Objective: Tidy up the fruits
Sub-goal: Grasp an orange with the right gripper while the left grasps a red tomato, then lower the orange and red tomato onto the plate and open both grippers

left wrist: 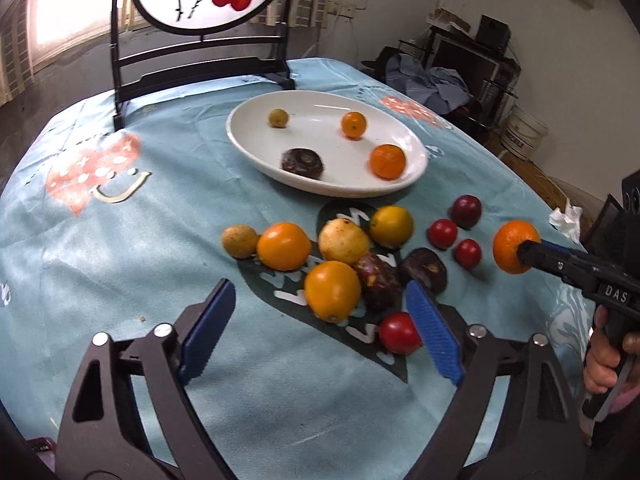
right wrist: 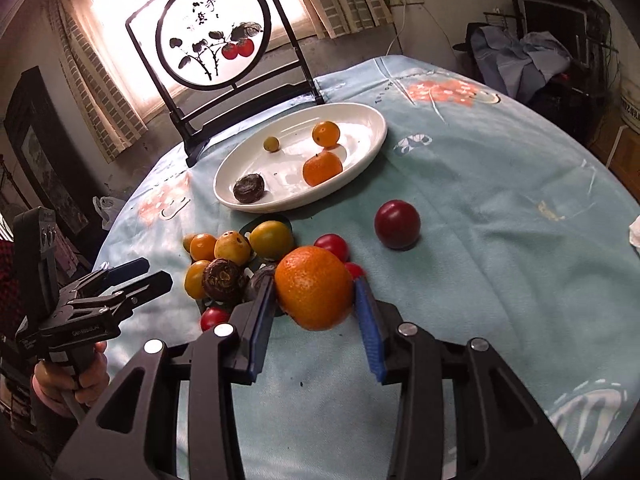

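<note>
A white oval plate holds two oranges, a small yellow-green fruit and a dark brown fruit. A pile of loose fruit lies on the cloth in front of it: oranges, yellow fruit, dark brown fruit and small red ones. My right gripper is shut on a large orange, held above the cloth right of the pile. My left gripper is open and empty, just above the near side of the pile; it also shows in the right wrist view.
A light blue printed cloth covers the round table. A framed round painting on a black stand stands behind the plate. A dark red plum lies alone to the right. A crumpled tissue lies at the table's right edge.
</note>
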`<state>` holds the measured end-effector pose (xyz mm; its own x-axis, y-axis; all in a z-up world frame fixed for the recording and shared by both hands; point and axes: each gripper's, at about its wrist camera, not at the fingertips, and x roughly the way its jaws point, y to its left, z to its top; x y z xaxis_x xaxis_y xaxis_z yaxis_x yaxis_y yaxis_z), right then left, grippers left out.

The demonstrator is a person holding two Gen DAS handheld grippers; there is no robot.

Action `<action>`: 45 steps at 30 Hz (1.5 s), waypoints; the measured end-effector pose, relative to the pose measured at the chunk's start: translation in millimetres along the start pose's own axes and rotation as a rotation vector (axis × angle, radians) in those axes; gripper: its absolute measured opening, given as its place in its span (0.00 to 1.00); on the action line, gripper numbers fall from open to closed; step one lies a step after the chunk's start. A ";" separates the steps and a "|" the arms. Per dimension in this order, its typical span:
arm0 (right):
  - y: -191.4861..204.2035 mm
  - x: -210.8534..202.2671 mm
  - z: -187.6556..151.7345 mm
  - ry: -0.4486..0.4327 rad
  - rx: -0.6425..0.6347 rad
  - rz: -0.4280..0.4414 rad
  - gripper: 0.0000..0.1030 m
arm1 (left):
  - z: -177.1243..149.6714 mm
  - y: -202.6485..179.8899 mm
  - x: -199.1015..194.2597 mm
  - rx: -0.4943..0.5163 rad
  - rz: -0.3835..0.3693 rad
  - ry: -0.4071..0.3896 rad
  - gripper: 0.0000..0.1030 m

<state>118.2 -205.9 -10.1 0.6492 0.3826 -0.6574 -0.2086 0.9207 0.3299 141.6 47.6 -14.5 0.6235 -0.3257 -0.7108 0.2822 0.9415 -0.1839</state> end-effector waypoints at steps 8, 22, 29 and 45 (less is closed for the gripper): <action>-15.0 -12.3 -13.4 -0.013 -0.056 -0.109 0.39 | -18.8 -46.7 22.5 0.163 -0.116 0.123 0.54; -25.3 -8.4 -20.6 0.009 -0.044 -0.122 0.39 | -26.3 -49.9 46.1 0.167 -0.040 0.164 0.34; -24.6 -5.2 -17.8 0.014 -0.057 -0.134 0.39 | -22.7 -46.4 35.7 0.126 -0.073 0.148 0.33; 23.1 70.0 94.7 -0.042 -0.196 -0.064 0.39 | 124.5 3.3 61.4 -0.021 0.065 -0.008 0.33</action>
<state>228.1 -165.1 15.7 0.6951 0.3226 -0.6424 -0.3012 0.9421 0.1472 271.6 20.0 25.8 0.6457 -0.2646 -0.7163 0.2258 0.9623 -0.1518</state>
